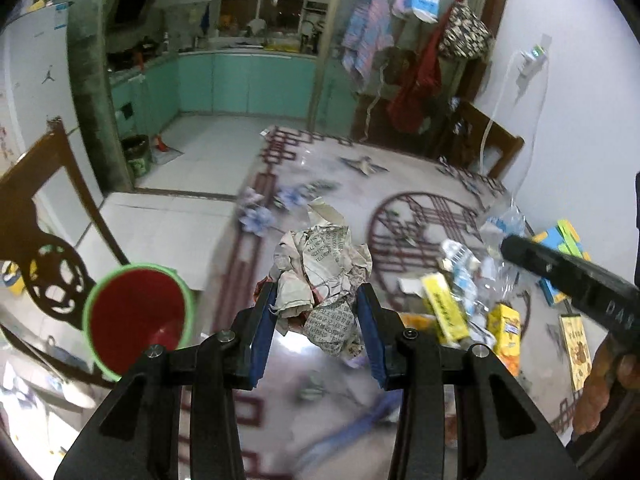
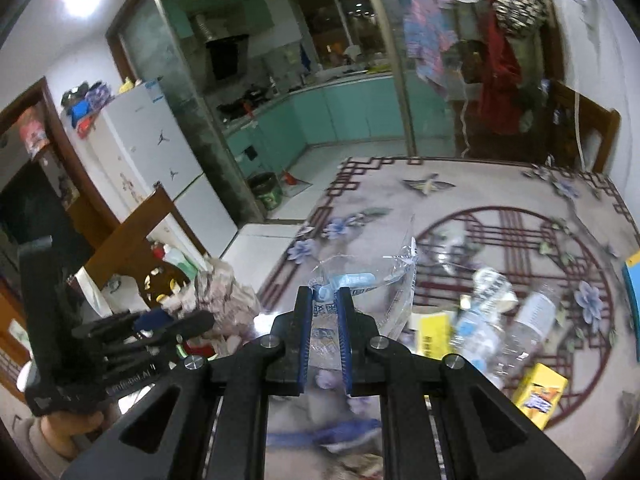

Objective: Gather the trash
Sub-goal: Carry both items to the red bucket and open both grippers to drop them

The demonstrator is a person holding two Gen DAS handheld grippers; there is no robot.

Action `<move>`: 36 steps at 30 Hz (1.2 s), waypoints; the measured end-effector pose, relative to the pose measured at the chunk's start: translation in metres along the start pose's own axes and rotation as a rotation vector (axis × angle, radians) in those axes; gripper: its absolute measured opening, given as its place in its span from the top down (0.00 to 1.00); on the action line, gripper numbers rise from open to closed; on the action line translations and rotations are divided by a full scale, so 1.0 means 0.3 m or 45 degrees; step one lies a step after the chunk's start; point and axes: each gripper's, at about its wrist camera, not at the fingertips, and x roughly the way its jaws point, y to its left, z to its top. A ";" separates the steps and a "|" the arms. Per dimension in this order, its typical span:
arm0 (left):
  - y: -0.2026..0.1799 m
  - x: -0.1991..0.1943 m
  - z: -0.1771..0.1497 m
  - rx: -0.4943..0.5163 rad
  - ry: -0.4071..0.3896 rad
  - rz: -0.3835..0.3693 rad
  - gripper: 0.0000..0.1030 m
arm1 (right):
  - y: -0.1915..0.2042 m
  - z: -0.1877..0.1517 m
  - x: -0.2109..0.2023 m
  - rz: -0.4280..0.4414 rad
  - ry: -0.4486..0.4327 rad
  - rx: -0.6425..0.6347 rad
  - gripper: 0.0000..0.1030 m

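My left gripper (image 1: 316,300) is shut on a crumpled newspaper wad (image 1: 320,276) and holds it above the patterned table (image 1: 320,184); the wad also shows in the right wrist view (image 2: 224,300). My right gripper (image 2: 323,300) is shut on the rim of a clear plastic bag (image 2: 368,280), held up over the table. The right gripper's black body (image 1: 560,272) reaches in from the right in the left wrist view, at the bag (image 1: 500,224). The left gripper's body (image 2: 120,340) shows at the left in the right wrist view.
Plastic bottles (image 2: 528,316), yellow cartons (image 2: 540,396) (image 1: 444,308) and other litter lie on the table's right part. A red bin with a green rim (image 1: 136,316) stands left of the table beside a wooden chair (image 1: 40,216). Colourful boxes (image 1: 560,244) sit near the wall.
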 end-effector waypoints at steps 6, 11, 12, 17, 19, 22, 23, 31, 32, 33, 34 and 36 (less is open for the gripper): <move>0.200 0.001 0.037 -0.024 -0.025 0.041 0.62 | 0.205 0.031 0.134 0.012 0.030 -0.025 0.90; 0.381 0.038 0.022 -0.062 0.015 0.103 0.62 | 0.334 0.038 0.261 0.045 0.070 -0.026 0.90; 0.418 0.053 0.015 -0.075 0.031 0.119 0.62 | 0.367 0.039 0.301 0.069 0.085 -0.024 0.90; 0.638 0.172 -0.050 -0.161 0.156 0.214 0.62 | 0.486 0.027 0.509 0.196 0.191 -0.030 0.90; 0.720 0.223 -0.082 -0.204 0.193 0.217 0.62 | 0.527 0.010 0.616 0.247 0.246 -0.041 0.90; 0.808 0.294 -0.120 -0.275 0.262 0.233 0.62 | 0.585 -0.027 0.769 0.290 0.327 -0.059 0.90; 0.833 0.311 -0.129 -0.292 0.282 0.242 0.62 | 0.600 -0.041 0.816 0.301 0.348 -0.066 0.90; 0.943 0.363 -0.141 -0.333 0.327 0.288 0.47 | 0.665 -0.084 1.010 0.430 0.437 -0.057 0.84; 0.955 0.365 -0.140 -0.335 0.322 0.290 0.46 | 0.671 -0.086 1.027 0.434 0.438 -0.053 0.82; 0.960 0.366 -0.137 -0.338 0.318 0.297 0.40 | 0.671 -0.089 1.034 0.432 0.437 -0.051 0.77; 0.963 0.363 -0.136 -0.341 0.313 0.306 0.32 | 0.678 -0.088 1.044 0.426 0.433 -0.051 0.73; 0.966 0.354 -0.130 -0.342 0.297 0.317 0.27 | 0.697 -0.084 1.040 0.411 0.419 -0.053 0.61</move>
